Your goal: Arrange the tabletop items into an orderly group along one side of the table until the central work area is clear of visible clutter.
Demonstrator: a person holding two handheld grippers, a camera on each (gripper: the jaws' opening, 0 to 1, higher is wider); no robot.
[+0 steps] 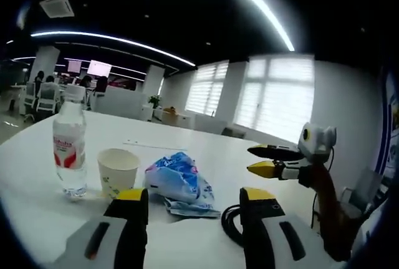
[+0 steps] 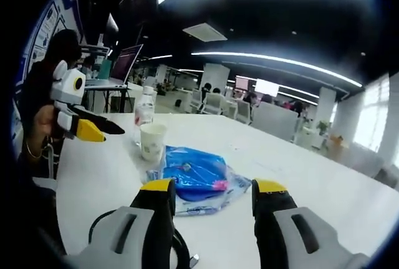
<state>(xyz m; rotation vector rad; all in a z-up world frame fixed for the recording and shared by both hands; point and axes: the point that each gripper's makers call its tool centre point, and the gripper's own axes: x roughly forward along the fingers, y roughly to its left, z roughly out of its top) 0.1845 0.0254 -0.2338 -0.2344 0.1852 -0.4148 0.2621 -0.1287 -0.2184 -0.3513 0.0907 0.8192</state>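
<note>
Left gripper view: on table (image 1: 206, 138), water bottle (image 1: 68, 151) leftmost, paper cup (image 1: 117, 170) just right of it, plastic bag (image 1: 181, 182) right of cup, cable (image 1: 229, 222) nearest.

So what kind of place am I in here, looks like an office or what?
Probably an open-plan office. A big white table stands under long ceiling light strips, with people seated at desks behind, wall screens and an open laptop.

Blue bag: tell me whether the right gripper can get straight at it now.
Probably yes. The blue bag lies just ahead of the open right gripper, with bare table around and nothing between them.
</note>
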